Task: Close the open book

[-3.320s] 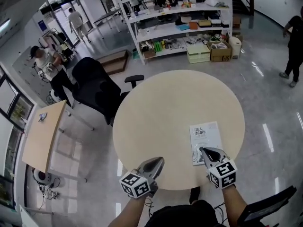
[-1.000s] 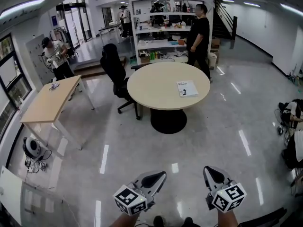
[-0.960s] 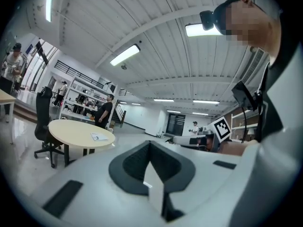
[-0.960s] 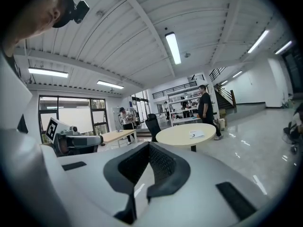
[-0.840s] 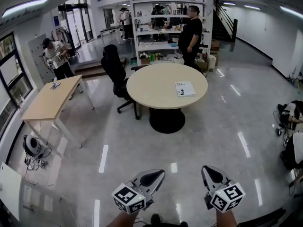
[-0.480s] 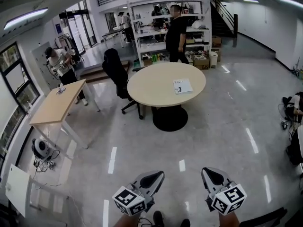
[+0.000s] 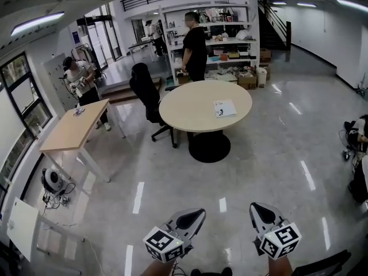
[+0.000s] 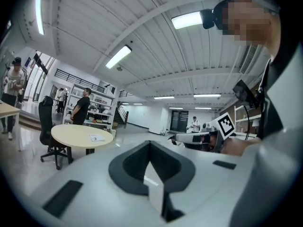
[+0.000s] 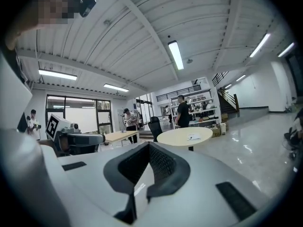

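Observation:
The book [image 7: 224, 108] lies shut and flat, white cover up, on the right part of the round beige table [image 7: 184, 111], far across the floor from me. The same book [image 8: 98, 137] shows small in the left gripper view and again as a small book [image 9: 194, 137] in the right gripper view. My left gripper [image 7: 198, 213] and right gripper [image 7: 256, 207] hang side by side at the bottom of the head view, well short of the table. Both are shut with nothing between their jaws.
A person in black [image 7: 194, 42] stands behind the table by the shelves [image 7: 221, 22]. A black office chair [image 7: 146, 94] stands at the table's left, a rectangular wooden desk [image 7: 75, 128] further left with another person [image 7: 80, 82] beyond it. Glossy floor lies between me and the table.
Earlier my grippers were at the table, the right one over the book; now I stand far back. In the last second the person in black walked leftward behind the table.

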`<state>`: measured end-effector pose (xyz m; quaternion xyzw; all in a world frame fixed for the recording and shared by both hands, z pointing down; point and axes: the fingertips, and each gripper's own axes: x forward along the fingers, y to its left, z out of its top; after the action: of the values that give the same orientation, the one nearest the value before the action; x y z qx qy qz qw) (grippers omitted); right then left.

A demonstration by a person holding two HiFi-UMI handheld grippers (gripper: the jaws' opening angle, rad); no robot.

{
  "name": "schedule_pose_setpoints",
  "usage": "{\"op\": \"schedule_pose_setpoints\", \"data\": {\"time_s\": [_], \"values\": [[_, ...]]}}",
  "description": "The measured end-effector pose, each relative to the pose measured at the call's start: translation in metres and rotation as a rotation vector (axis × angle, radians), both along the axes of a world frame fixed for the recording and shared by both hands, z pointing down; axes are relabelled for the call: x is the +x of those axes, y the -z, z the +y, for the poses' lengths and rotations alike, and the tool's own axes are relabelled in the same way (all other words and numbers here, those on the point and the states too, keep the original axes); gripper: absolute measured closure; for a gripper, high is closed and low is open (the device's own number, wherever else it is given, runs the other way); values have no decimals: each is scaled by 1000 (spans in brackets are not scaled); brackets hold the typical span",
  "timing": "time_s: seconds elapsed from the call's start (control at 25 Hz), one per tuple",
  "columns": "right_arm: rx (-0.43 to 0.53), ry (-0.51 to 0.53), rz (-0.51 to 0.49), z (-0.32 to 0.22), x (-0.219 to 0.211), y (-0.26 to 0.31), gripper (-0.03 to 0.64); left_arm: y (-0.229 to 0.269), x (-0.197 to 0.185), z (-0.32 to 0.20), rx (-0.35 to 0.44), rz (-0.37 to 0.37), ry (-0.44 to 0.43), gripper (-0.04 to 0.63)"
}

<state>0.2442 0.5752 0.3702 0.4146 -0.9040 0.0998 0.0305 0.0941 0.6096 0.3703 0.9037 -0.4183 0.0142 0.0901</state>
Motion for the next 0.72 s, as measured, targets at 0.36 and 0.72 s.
{"op": "schedule_pose_setpoints", "data": {"time_s": [0.36, 0.72], "values": [[16, -5, 11, 7, -7, 6, 618, 4, -9, 9, 20, 2, 10, 609], [37, -9, 19, 19, -4, 15, 618, 28, 9, 28, 67, 35, -61, 609]]}}
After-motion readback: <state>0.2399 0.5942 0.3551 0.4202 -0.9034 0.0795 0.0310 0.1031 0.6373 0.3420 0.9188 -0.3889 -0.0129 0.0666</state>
